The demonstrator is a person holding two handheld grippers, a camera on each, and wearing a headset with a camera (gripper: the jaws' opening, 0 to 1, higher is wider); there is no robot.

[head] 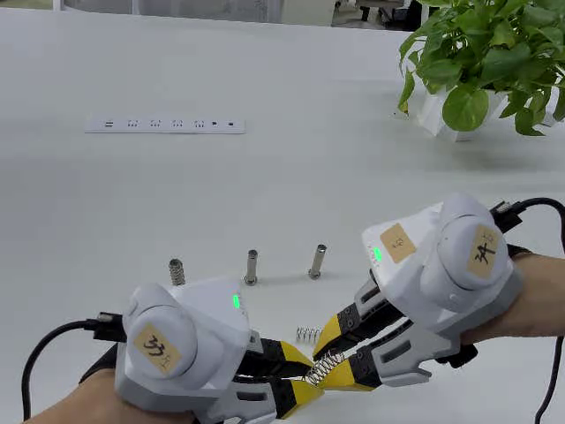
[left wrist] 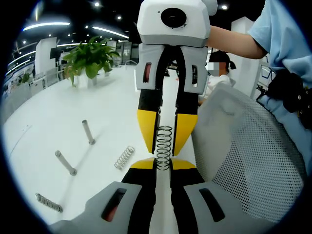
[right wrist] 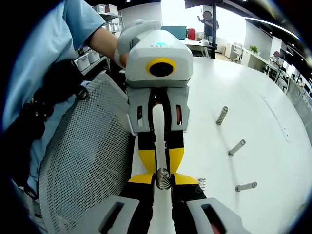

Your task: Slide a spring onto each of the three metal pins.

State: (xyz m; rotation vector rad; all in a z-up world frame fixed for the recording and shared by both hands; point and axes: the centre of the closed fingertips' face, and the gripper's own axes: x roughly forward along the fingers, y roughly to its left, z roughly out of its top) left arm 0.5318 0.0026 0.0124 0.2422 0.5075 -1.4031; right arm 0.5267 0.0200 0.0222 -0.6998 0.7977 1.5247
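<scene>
Head view: left tongs and right tongs tip to tip, both squeezed shut on one held spring. Just past the tips, a spare spring lying flat. Farther out, three pins: the spring-covered pin beyond the left tongs, then the middle pin and the last pin, both bare. Looks like spring two of three. Next, likely: let go with one pair, stand the spring up, slide it down a bare pin. Open room all around the pins. Edge of the table right under the tongs, mesh chair beside, so watch for drops.
</scene>
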